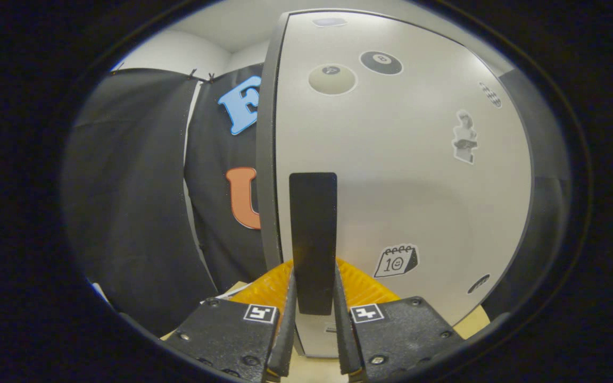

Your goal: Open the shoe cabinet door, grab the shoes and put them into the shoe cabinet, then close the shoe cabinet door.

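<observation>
Gripper [314, 298]: fingers clenched on the handle [313, 234], one on each side of its lower end.
Handle: flat dark upright bar near the door's left edge.
Door [407, 175]: smooth pale panel, dark rim, shut or nearly so.
Stickers: eight-ball [381, 63] up top; calendar [396, 260] reading "10", right of handle.
Room: cloth wall left of the door edge.

The shoe cabinet door [402, 175] stands just ahead of the hand-held gripper [314, 298], its handle [313, 239] between the two fingers. The booth wall [141, 202] lies left, farther back.
</observation>
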### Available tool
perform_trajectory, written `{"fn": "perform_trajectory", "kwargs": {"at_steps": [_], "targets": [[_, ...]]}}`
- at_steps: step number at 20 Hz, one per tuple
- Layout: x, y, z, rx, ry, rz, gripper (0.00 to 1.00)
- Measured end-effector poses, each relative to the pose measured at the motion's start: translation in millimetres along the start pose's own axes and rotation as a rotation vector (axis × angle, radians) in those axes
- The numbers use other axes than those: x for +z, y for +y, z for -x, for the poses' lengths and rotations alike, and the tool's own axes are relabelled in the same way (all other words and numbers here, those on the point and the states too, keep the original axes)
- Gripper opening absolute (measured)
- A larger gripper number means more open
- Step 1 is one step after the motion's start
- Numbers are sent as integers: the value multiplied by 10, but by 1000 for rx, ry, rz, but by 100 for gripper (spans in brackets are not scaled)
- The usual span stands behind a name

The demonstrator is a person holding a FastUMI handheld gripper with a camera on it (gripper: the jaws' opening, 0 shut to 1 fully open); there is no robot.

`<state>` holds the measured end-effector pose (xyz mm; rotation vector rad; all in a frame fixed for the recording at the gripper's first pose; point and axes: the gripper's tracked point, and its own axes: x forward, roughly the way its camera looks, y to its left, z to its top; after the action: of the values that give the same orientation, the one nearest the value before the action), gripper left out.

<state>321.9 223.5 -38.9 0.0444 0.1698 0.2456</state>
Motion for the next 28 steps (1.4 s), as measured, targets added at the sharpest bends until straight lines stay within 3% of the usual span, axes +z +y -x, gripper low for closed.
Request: {"fn": "perform_trajectory", "kwargs": {"at_steps": [7,15,28], "targets": [[-41,33,274,53,13,26,29],[-148,-121,1097,107,26,4,26],[-288,-809,2301,8,11,-7,23]]}}
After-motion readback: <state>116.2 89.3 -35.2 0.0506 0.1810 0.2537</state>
